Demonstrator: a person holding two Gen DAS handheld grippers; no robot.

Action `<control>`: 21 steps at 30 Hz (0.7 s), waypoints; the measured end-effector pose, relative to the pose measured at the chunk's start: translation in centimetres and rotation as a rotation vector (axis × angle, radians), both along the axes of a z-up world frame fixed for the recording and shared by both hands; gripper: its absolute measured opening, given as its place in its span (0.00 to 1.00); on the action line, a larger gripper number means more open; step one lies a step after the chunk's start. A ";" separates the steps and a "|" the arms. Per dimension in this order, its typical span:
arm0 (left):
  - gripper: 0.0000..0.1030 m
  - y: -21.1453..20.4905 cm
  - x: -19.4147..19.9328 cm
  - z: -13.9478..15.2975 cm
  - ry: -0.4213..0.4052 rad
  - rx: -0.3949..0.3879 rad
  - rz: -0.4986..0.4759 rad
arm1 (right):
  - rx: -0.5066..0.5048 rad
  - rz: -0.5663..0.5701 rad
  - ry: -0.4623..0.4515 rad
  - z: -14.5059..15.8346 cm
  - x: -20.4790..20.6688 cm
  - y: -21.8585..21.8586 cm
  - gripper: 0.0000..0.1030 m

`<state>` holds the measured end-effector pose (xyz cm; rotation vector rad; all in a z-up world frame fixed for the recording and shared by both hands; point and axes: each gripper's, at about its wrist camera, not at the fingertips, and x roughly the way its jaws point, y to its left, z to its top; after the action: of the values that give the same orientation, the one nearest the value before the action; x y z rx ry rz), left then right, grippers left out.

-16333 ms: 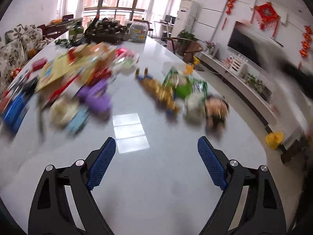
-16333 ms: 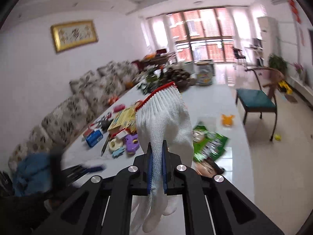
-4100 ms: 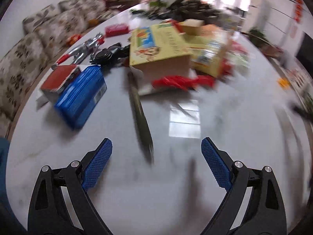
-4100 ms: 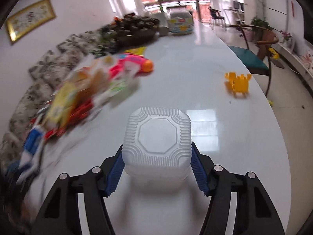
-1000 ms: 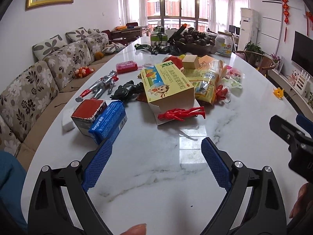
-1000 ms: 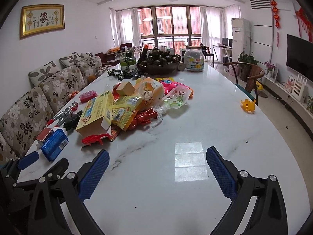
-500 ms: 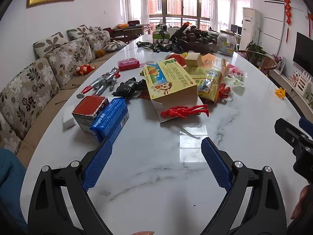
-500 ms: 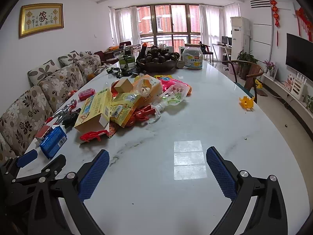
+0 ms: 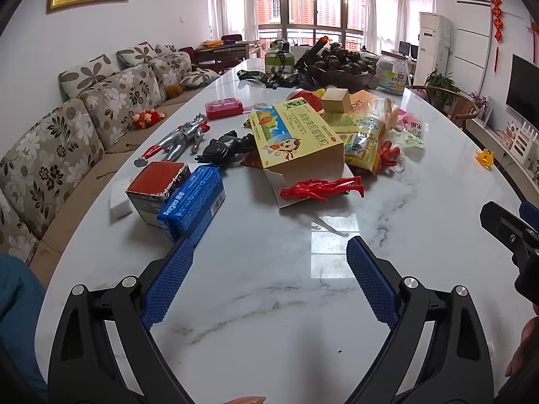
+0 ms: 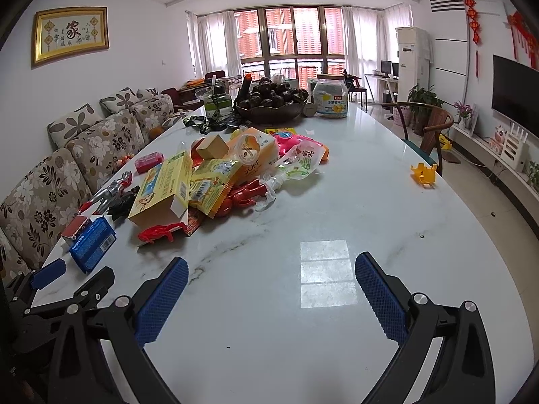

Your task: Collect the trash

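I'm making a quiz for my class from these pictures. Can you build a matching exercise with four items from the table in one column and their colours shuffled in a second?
Things:
1. toy figure lying nearest the gripper
2. tissue pack
3. medicine box with a cartoon monkey
4. crab toy alone on the right side

Colours:
A. blue
B. orange-yellow
C. red
D. yellow and green

Pairs: 1-C, 2-A, 3-D, 4-B

1. Before me, a white marble table (image 9: 269, 303) stretches toward the windows.
2. A blue box (image 9: 192, 202), red figurine (image 9: 320, 187) and yellow carton (image 9: 296, 141) lie on it.
3. A yellow toy (image 10: 423, 172) sits apart near its right edge.
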<state>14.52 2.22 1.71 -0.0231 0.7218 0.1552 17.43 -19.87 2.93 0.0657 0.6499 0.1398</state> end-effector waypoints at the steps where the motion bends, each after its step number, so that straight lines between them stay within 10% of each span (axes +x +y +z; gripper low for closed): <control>1: 0.87 0.0 0.0 0.0 0.000 0.000 0.000 | 0.000 0.001 0.001 0.0 0.0 0.0 0.95; 21: 0.87 0.2 0.0 0.3 0.006 -0.014 -0.019 | -0.001 0.002 0.011 -0.2 -0.5 -0.1 0.95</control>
<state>14.57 2.39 1.97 -0.0291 0.7293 0.1321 16.91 -19.95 2.72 0.0648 0.6607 0.1415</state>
